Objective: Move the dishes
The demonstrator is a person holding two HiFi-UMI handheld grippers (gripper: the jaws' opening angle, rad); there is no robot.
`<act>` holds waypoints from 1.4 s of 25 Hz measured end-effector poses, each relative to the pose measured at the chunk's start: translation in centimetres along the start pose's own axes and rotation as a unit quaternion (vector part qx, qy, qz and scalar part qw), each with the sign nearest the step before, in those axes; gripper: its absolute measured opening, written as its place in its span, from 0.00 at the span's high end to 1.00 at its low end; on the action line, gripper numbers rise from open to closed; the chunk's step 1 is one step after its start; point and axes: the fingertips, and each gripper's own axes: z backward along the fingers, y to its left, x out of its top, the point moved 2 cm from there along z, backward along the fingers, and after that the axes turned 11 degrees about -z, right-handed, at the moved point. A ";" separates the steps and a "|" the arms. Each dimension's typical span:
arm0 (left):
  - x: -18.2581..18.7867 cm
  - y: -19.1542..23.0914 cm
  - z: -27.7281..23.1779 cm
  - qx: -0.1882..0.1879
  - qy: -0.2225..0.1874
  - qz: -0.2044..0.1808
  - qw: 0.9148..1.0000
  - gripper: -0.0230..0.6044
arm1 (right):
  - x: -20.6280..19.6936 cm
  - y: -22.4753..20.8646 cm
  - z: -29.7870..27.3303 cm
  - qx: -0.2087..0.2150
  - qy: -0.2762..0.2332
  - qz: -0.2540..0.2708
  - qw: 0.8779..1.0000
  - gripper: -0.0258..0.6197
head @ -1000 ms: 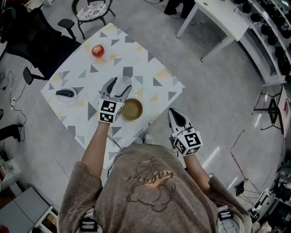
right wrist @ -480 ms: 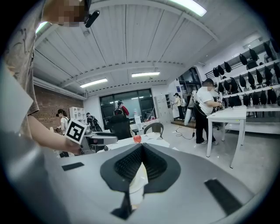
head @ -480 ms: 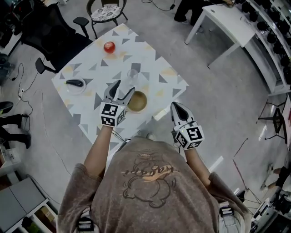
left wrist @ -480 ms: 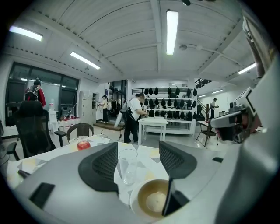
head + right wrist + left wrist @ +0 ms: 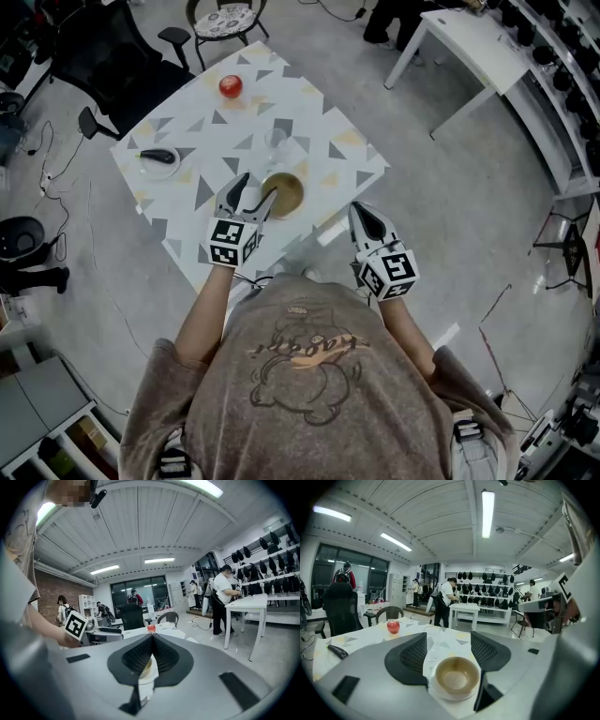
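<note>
Left tongs (image 5: 253, 193) back beside round bowl (image 5: 284, 192)

White square table (image 5: 319, 122) patterned with grey and yellow triangles, red apple (image 5: 230, 86) near its far corner, clear glass (image 5: 276, 141) at its centre, brown bowl (image 5: 282, 192) on a white saucer (image 5: 446, 695) by the near-right edge, small white dish (image 5: 150, 169) holding a dark object (image 5: 157, 156) near the left corner.

On one patterned table (image 5: 281, 105), one bowl (image 5: 281, 192), one glass (image 5: 275, 141), one red fruit (image 5: 230, 86) and two plates (image 5: 155, 172) (image 5: 440, 693) are counted.
</note>
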 end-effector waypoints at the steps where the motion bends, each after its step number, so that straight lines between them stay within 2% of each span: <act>1: -0.3 0.0 0.0 0.001 0.004 0.002 1.000 0.50 | -0.1 0.0 0.1 0.000 0.000 -0.001 1.000 0.96; 8: -3.3 0.1 -1.1 -0.001 0.041 0.018 0.999 0.50 | -0.2 0.2 0.7 -0.005 0.001 -0.002 1.000 0.96; 17: -7.8 0.6 -3.1 -0.004 0.093 0.060 0.994 0.51 | -0.7 -0.5 1.1 -0.021 0.009 -0.006 1.000 0.96; 21: -9.7 0.4 -3.7 -0.017 0.120 0.073 0.990 0.54 | -0.9 -0.8 1.2 -0.031 0.011 -0.009 0.999 0.96; 26: -11.9 0.1 -4.5 -0.031 0.152 0.110 0.982 0.57 | -1.0 -1.3 1.1 -0.041 0.014 -0.010 0.999 0.96; 35: -13.5 -0.2 -4.8 -0.040 0.188 0.127 0.973 0.67 | -1.2 -1.7 0.5 -0.045 0.021 -0.012 0.999 0.96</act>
